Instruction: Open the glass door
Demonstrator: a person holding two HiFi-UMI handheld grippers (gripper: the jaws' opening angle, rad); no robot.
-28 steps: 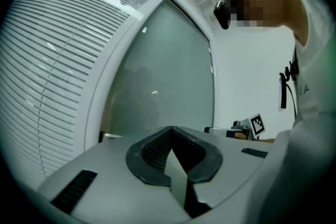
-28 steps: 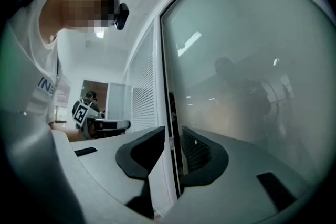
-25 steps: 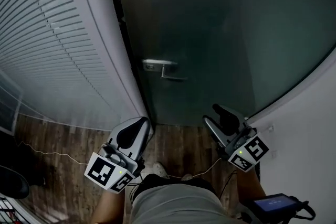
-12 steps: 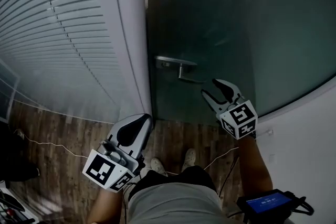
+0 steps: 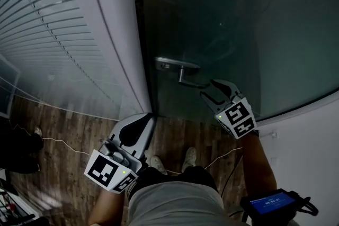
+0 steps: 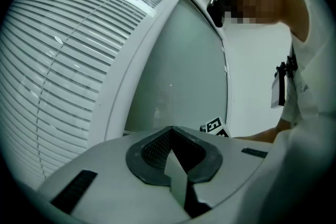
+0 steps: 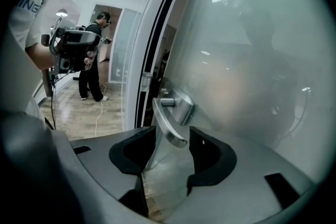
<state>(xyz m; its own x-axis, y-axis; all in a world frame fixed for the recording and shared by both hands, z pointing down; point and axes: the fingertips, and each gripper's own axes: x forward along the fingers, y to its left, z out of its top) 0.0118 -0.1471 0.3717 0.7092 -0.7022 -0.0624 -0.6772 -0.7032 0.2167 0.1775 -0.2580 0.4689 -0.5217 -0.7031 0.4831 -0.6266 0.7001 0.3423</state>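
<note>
The frosted glass door [image 5: 238, 24] stands straight ahead, its metal lever handle [image 5: 179, 68] close to the dark frame edge. My right gripper [image 5: 214, 88] is at the lever's free end. In the right gripper view the lever [image 7: 167, 115] reaches in between the two jaws of this gripper [image 7: 170, 144], which stand wide open and do not touch it. My left gripper [image 5: 147, 118] hangs low beside the door frame, away from the handle. Its jaws meet at the tips [image 6: 170, 131] with nothing in them.
A white slatted blind wall [image 5: 47, 34] curves along the left and a white wall [image 5: 312, 129] closes the right. Below lie the wooden floor [image 5: 69, 129] and a thin cable [image 5: 63, 143]. Another person [image 7: 97, 55] stands in the room behind.
My right gripper has come up from the lower right to the handle, and the lever's end now lies between its jaws. The left gripper has hardly moved.
</note>
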